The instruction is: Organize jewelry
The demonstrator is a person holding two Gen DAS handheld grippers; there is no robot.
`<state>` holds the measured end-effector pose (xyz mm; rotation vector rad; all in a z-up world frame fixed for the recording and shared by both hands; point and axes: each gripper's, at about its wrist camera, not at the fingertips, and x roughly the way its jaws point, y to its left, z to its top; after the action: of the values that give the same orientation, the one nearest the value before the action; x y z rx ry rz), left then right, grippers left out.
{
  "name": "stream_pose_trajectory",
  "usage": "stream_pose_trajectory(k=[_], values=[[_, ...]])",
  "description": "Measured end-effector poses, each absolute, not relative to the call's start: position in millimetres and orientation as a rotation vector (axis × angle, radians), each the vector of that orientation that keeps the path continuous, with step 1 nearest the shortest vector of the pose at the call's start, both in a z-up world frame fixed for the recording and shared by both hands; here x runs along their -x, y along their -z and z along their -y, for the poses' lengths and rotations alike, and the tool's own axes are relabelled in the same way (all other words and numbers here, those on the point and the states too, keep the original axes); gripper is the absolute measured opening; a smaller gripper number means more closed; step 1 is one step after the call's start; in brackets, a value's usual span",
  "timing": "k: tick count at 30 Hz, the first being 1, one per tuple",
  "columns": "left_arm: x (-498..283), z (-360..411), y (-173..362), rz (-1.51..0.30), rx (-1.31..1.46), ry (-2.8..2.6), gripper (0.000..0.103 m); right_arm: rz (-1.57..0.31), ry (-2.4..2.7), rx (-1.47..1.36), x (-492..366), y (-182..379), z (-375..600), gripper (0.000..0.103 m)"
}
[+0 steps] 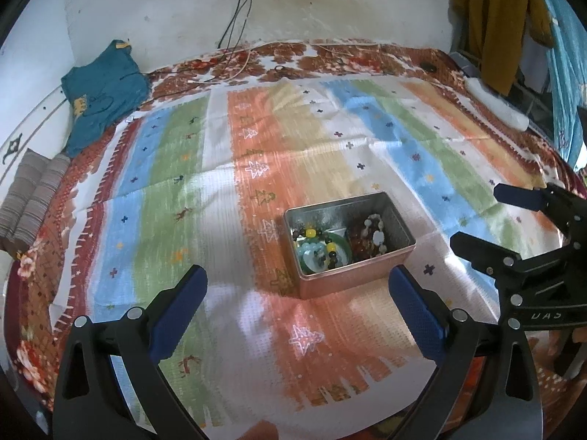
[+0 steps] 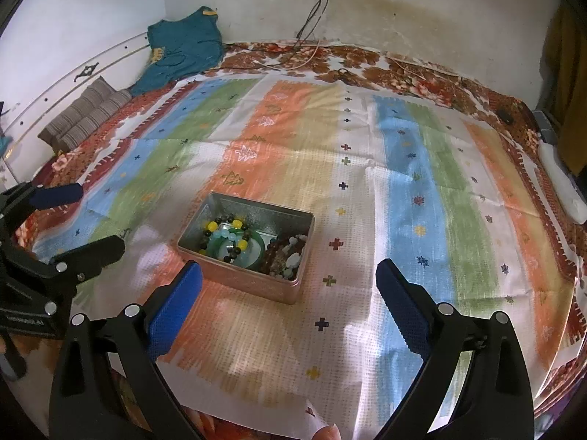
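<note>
while both grippers, left gripper (image 1: pixel 297 311) and right gripper (image 2: pixel 290 308), hang spread and empty, metal tin (image 1: pixel 367 275) holds beaded bracelets (image 1: pixel 323 249) on striped cloth (image 1: pixel 220 183).

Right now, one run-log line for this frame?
left gripper: open, empty | right gripper: open, empty | metal tin: on striped cloth, lidless | bracelets: in tin

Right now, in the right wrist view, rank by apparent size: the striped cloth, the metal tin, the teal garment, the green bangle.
1. striped cloth
2. metal tin, though nearness to the camera enlarges it
3. teal garment, which looks about alike; unsure
4. green bangle
</note>
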<state>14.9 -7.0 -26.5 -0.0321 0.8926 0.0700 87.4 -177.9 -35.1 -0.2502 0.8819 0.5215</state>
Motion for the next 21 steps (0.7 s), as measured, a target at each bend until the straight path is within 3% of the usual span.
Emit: stream_pose_trajectory(k=[21], values=[[-10.7,11.1,22.6,-0.874,0.02,-0.056,0.097,-0.858,-0.528,0.226,-81.5,33.1,185.5,0.096]])
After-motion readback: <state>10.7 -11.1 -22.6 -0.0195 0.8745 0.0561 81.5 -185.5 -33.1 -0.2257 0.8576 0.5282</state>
